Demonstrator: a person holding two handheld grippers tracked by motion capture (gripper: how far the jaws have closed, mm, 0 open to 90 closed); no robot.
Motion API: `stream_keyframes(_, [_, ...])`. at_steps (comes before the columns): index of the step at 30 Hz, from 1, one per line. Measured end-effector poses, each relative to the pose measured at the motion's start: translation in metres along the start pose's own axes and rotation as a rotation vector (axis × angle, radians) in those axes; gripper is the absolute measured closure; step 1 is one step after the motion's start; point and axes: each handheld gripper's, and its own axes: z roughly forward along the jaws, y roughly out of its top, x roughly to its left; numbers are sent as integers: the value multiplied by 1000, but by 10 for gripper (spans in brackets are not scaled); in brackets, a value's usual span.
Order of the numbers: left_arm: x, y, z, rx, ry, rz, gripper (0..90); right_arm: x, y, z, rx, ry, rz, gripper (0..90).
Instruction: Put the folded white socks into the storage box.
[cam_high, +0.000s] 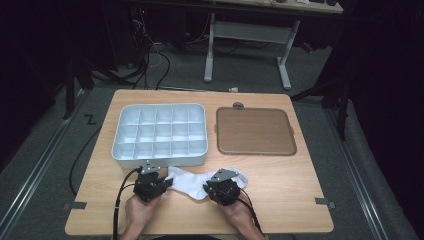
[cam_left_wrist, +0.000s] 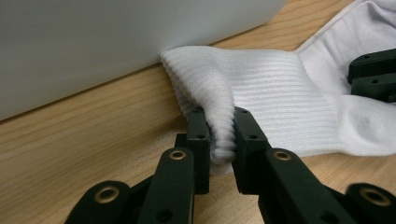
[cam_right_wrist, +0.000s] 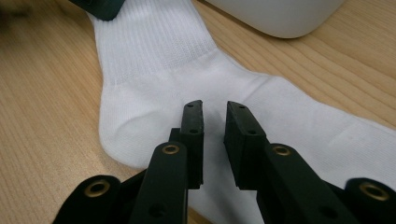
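Left gripper view: sock (cam_left_wrist: 261, 88) cuff pinched.

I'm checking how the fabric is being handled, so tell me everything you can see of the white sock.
The white sock is a soft knit, ribbed along the leg and smooth over heel and foot. It lies flat on the wooden table, bent at the heel, just in front of the white compartment tray. Its cuff end lies against the tray's wall. The left gripper pinches a fold of the ribbed cuff. The right gripper rests over the foot part, with a narrow gap between its jaws and no fabric pinched there.
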Motion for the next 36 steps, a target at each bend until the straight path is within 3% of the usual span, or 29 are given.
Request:
stream_keyframes(3, [-1, -1, -1, -2, -3, 14, 804, -1, -2, 1, -15, 7, 2, 777])
stream_keyframes(12, [0, 3, -5, 1, -41, -10, 813, -2, -2, 1, -21, 16, 8, 777])
stream_keyframes(14, [1, 3, -7, 12, -50, -2, 813, -2, -4, 1, -33, 18, 27, 777])
stream_keyframes(16, [0, 5, -12, 14, -66, -18, 814, 0, -7, 0, -47, 6, 47, 776])
stream_keyframes(20, [-3, 9, -16, 15, -75, -18, 815, 0, -7, 0, -47, 15, 50, 776])
stream_keyframes(32, [-18, 26, -27, -15, -135, -26, 815, 1, -4, 1, -37, 15, 23, 776])
stream_keyframes(36, [-21, 33, -31, -35, -157, -46, 814, 3, -1, 3, -26, 21, 14, 776])
